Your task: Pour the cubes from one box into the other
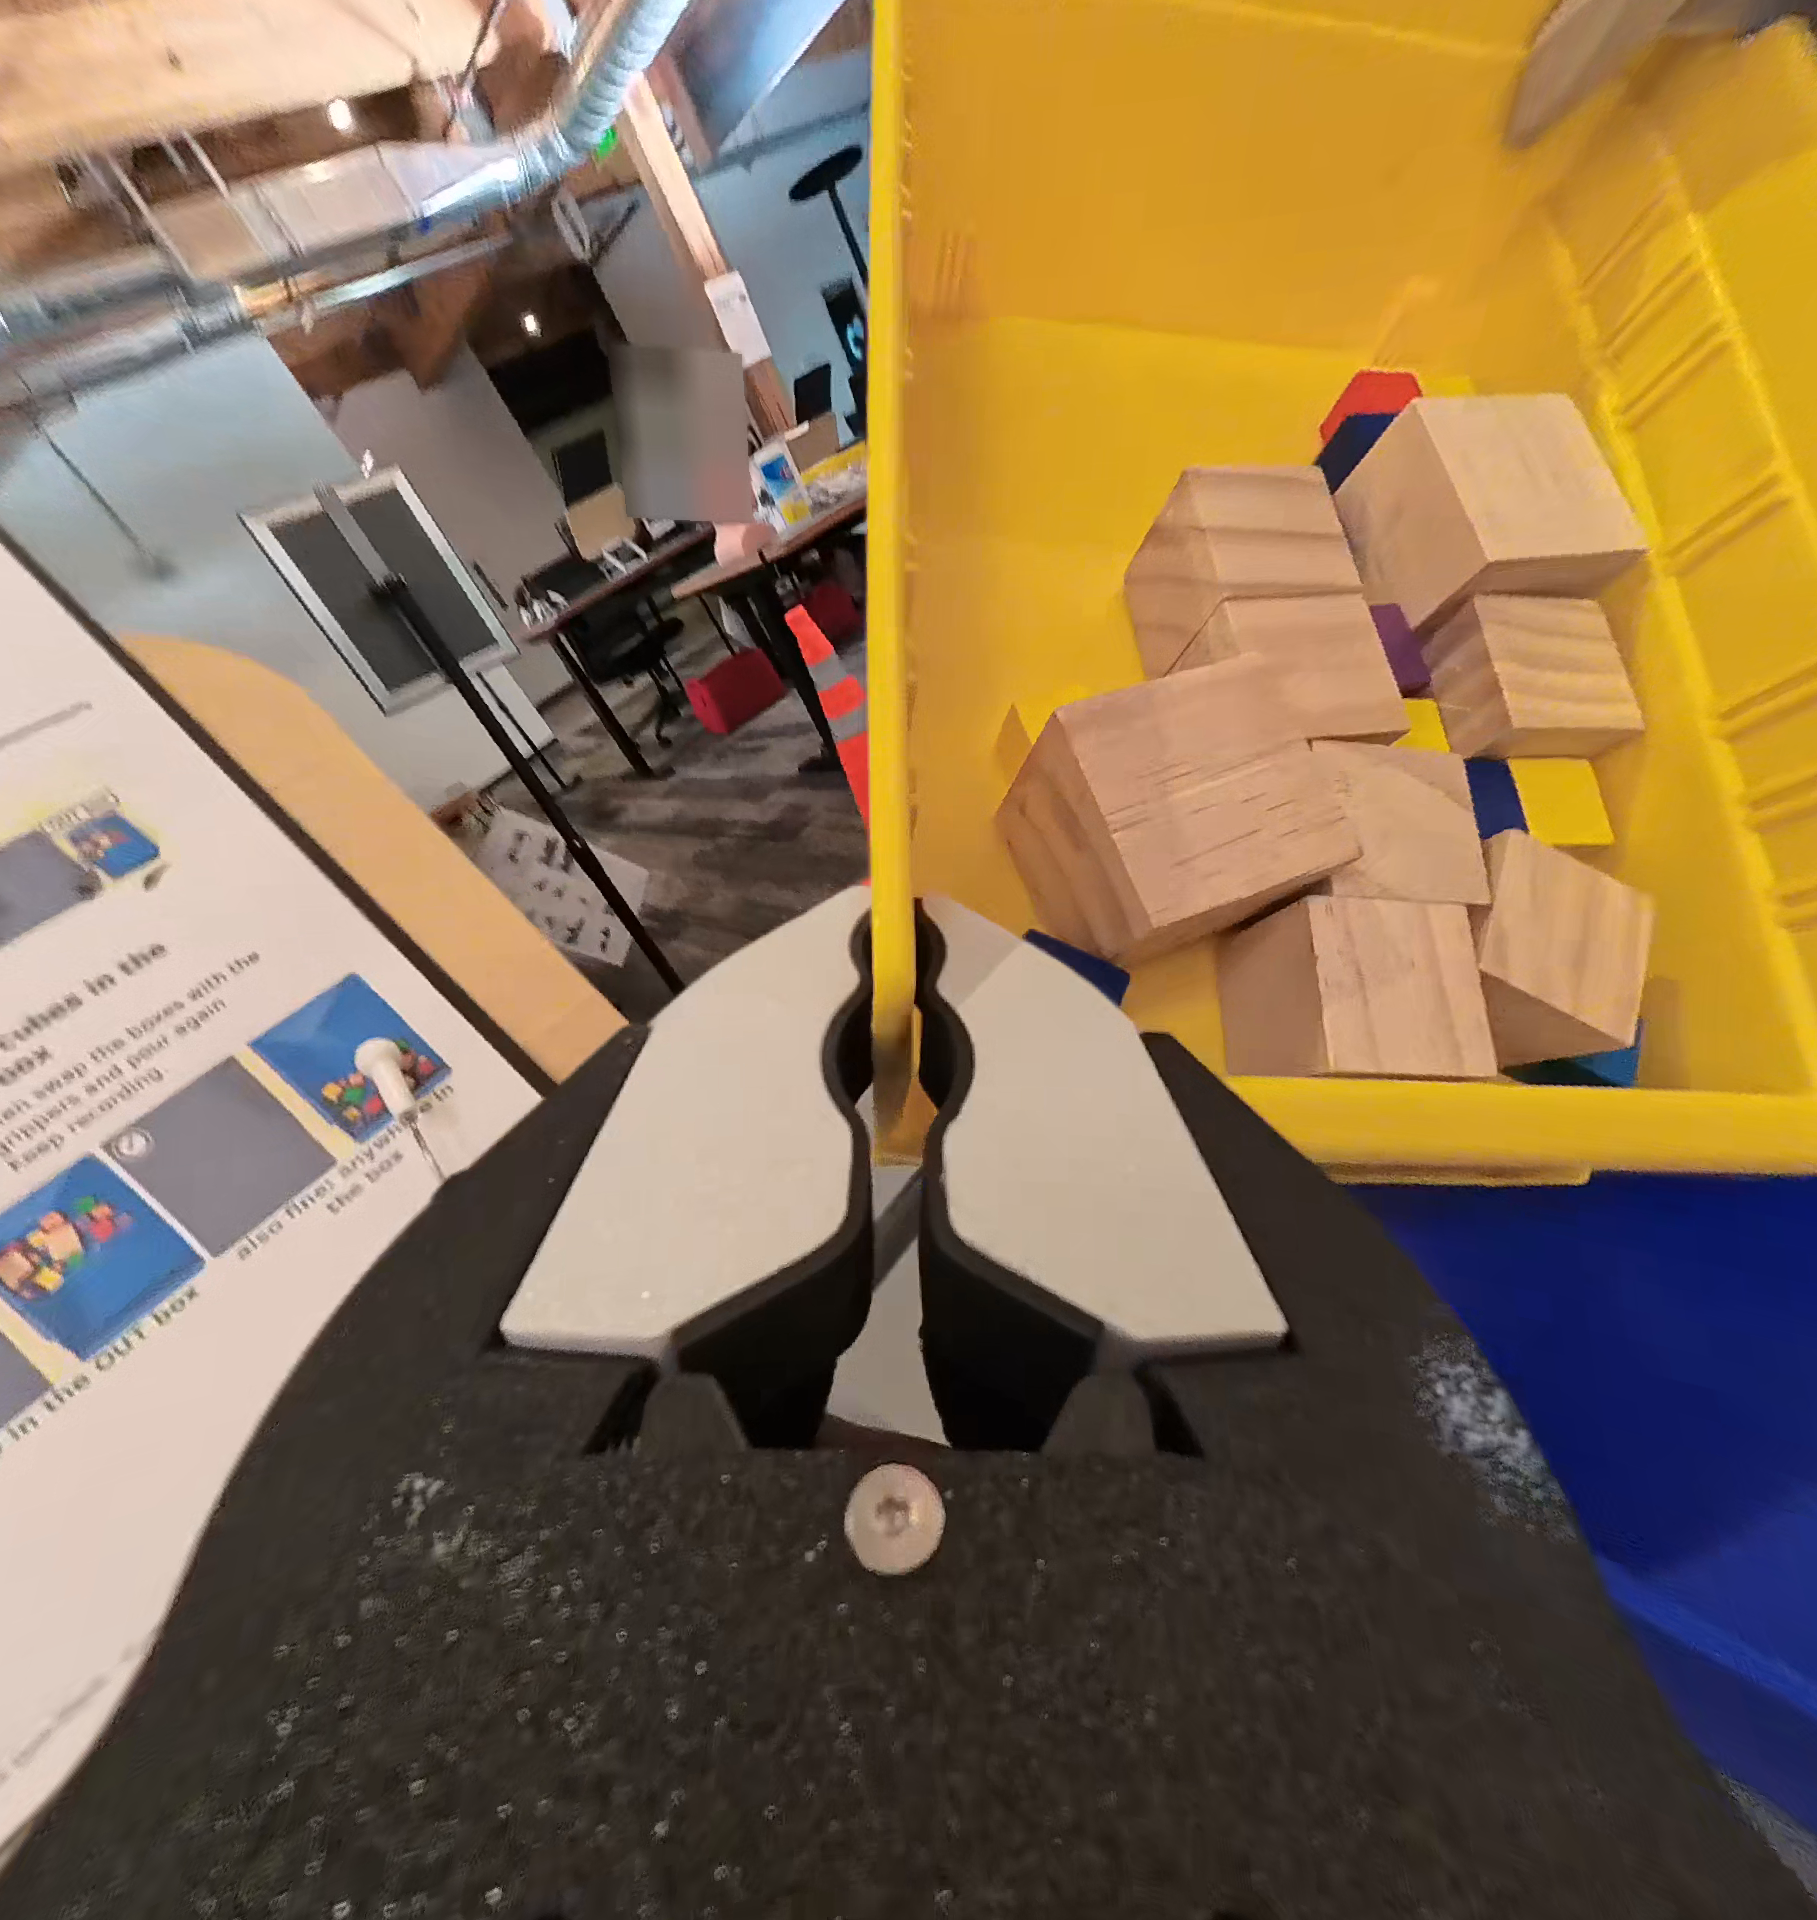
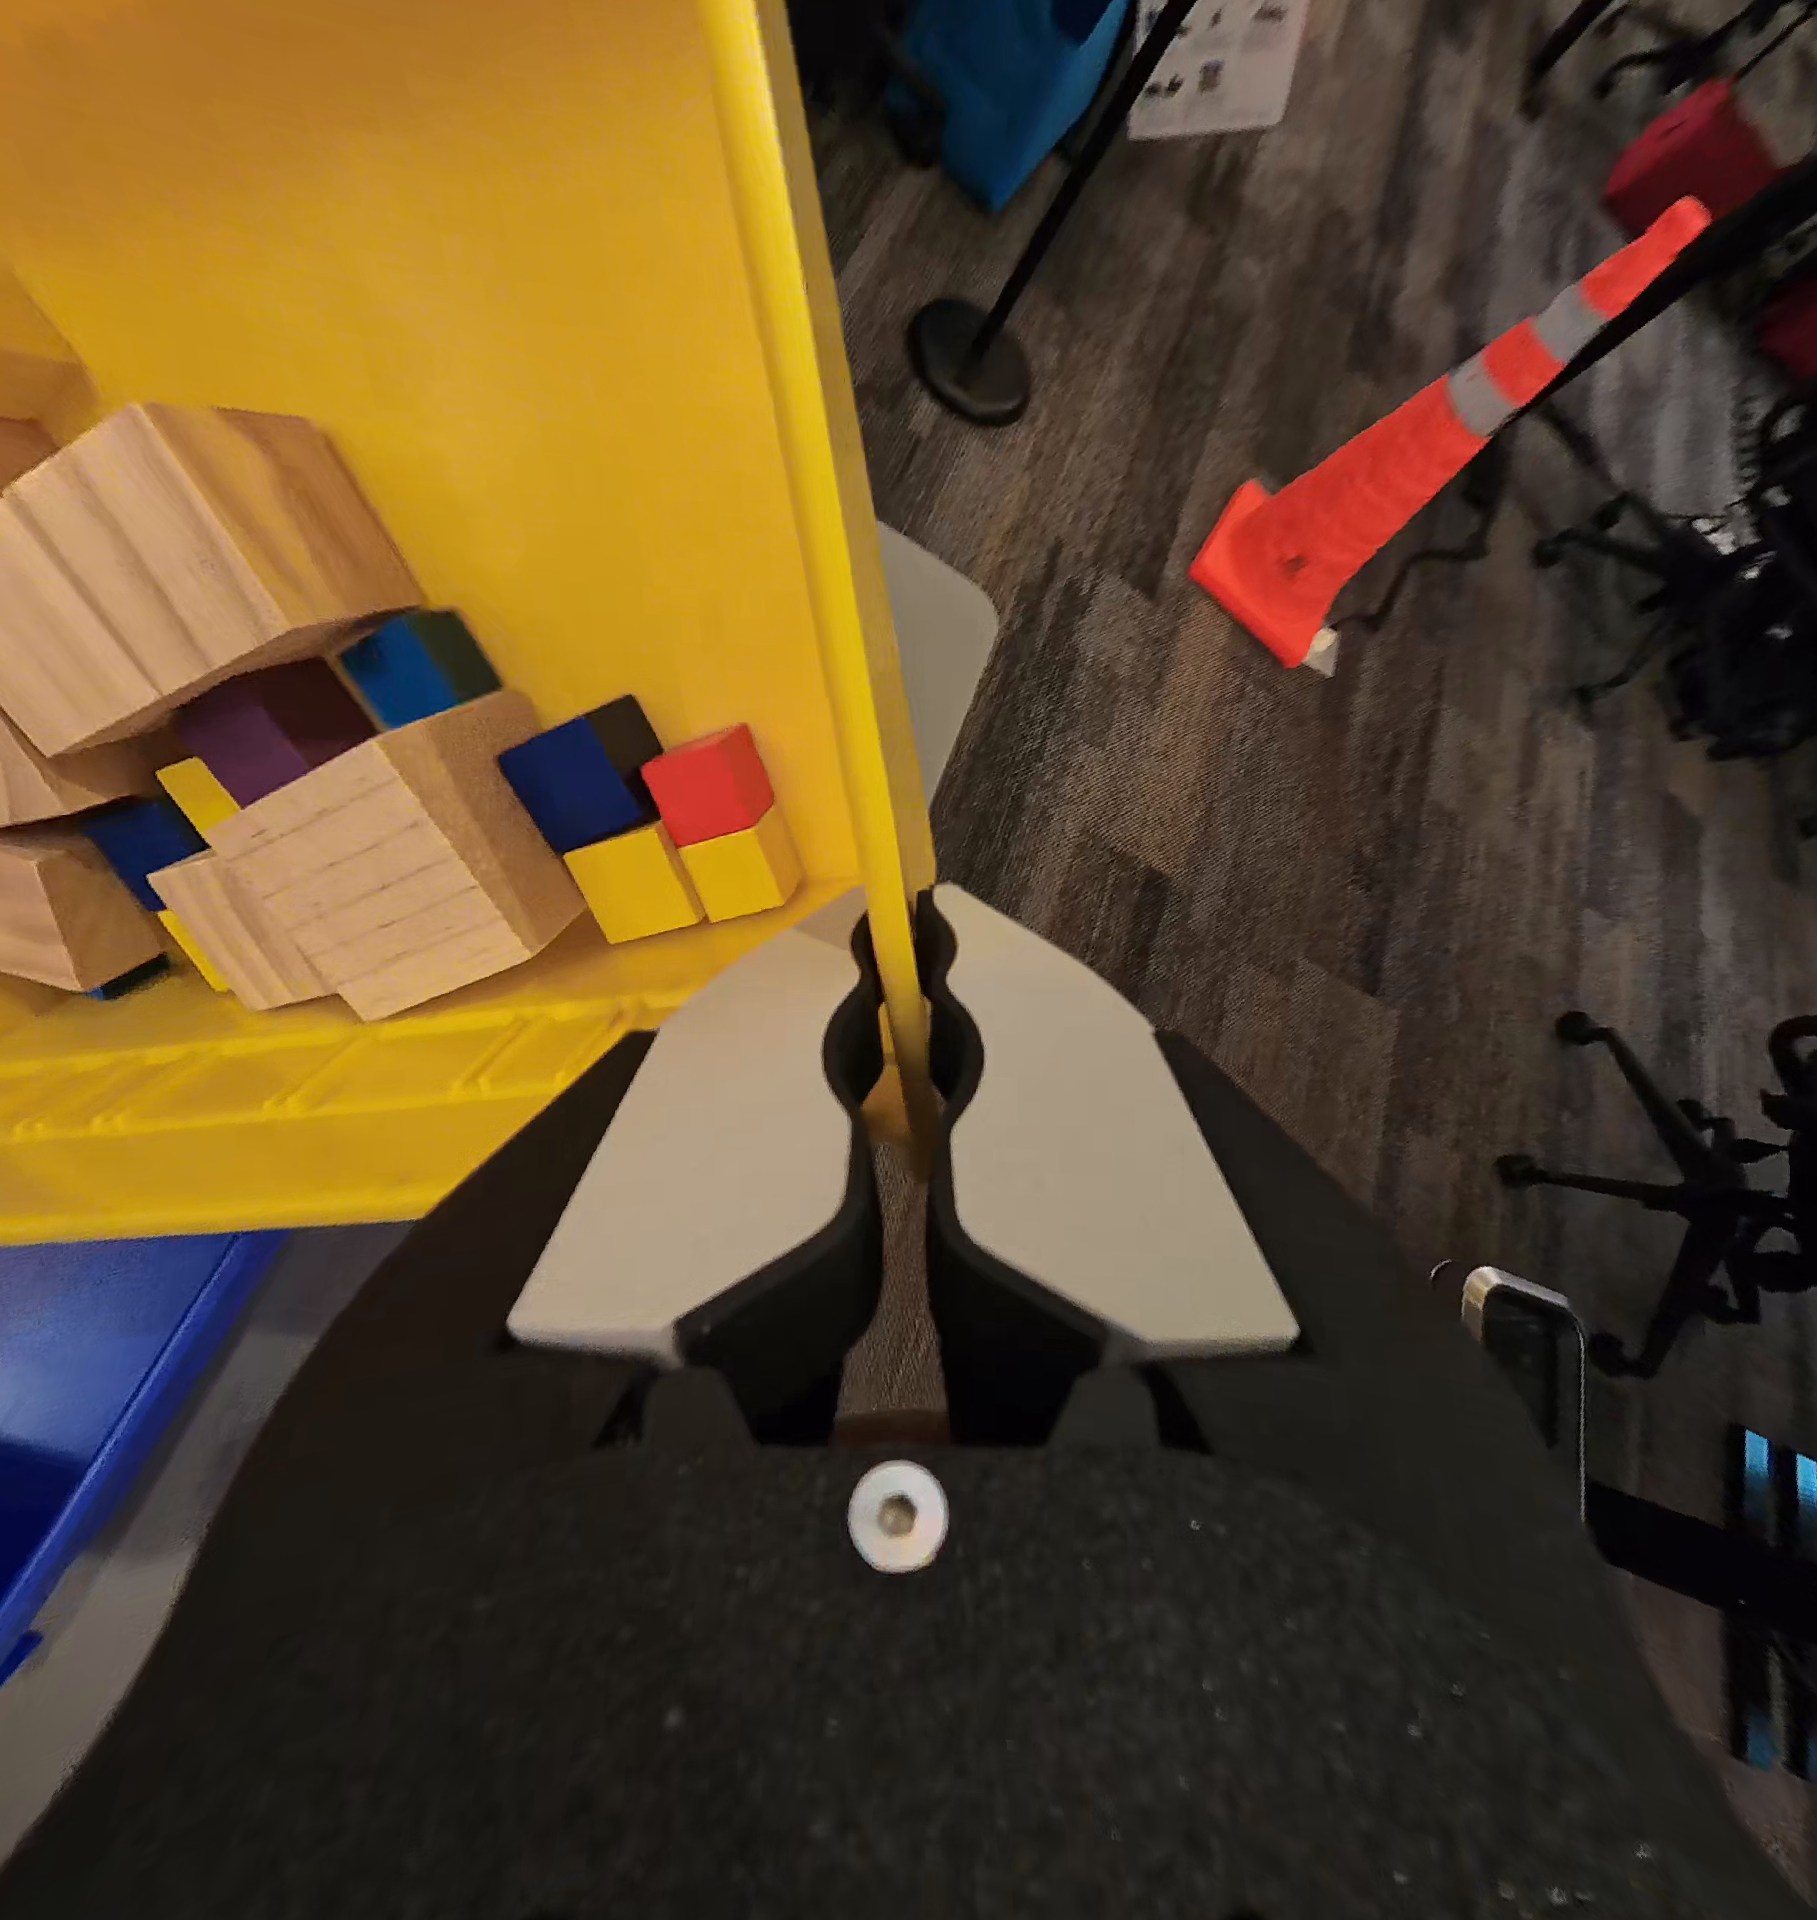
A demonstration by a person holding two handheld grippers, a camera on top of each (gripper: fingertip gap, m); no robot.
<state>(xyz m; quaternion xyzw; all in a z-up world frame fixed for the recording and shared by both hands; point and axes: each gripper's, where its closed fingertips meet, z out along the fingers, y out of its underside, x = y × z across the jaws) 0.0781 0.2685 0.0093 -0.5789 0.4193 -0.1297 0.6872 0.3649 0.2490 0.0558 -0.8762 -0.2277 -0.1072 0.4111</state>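
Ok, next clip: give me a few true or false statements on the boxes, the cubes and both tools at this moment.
1. The left tool is clamped on a wall of the yellow box. True.
2. The right tool is open and holds nothing. False: it is shut on another wall of the yellow box.
3. The cubes are still inside the yellow box, piled against its lower side. True.
4. All the cubes are plain wood. False: small coloured ones, such as a red cube, lie among them.
5. The blue box sits above the yellow box. False: it is below.
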